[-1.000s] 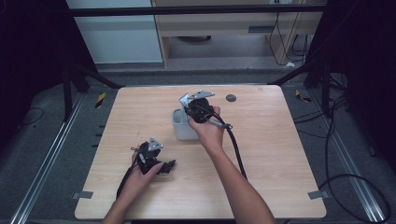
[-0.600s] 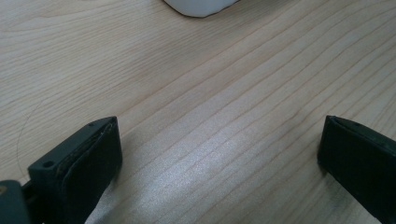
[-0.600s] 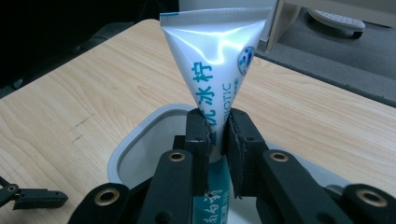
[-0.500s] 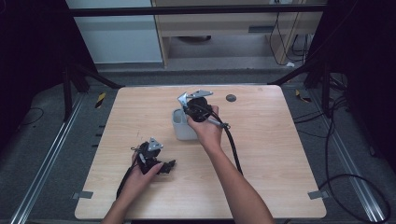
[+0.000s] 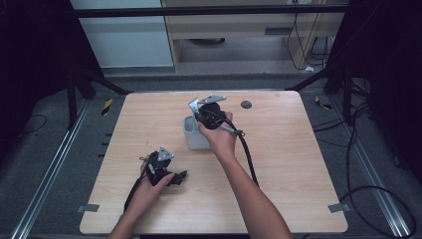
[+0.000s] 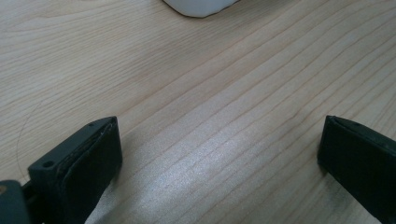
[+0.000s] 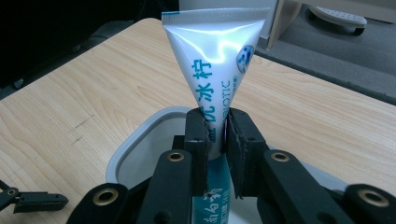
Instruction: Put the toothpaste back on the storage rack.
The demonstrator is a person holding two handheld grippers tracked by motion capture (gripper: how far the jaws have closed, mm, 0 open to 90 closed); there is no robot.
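My right gripper [image 7: 217,135] is shut on a white tube [image 7: 212,70] with teal lettering, crimped end up. The tube stands upright, its lower end over the mouth of a pale grey cup [image 7: 133,142]. In the high view that gripper [image 5: 200,113] sits above the cup [image 5: 193,139] near the middle of the wooden table [image 5: 298,164]. My left gripper [image 5: 175,178] lies low at the front left, held by a hand. Its jaws [image 6: 219,154] stand wide apart over bare wood, with nothing between them. The cup's base [image 6: 198,5] shows just ahead of them.
A small dark round disc [image 5: 246,104] lies on the table behind and to the right of the cup. A black cable [image 5: 249,157] trails from the right gripper along the forearm. Dark stands and cables surround the table.
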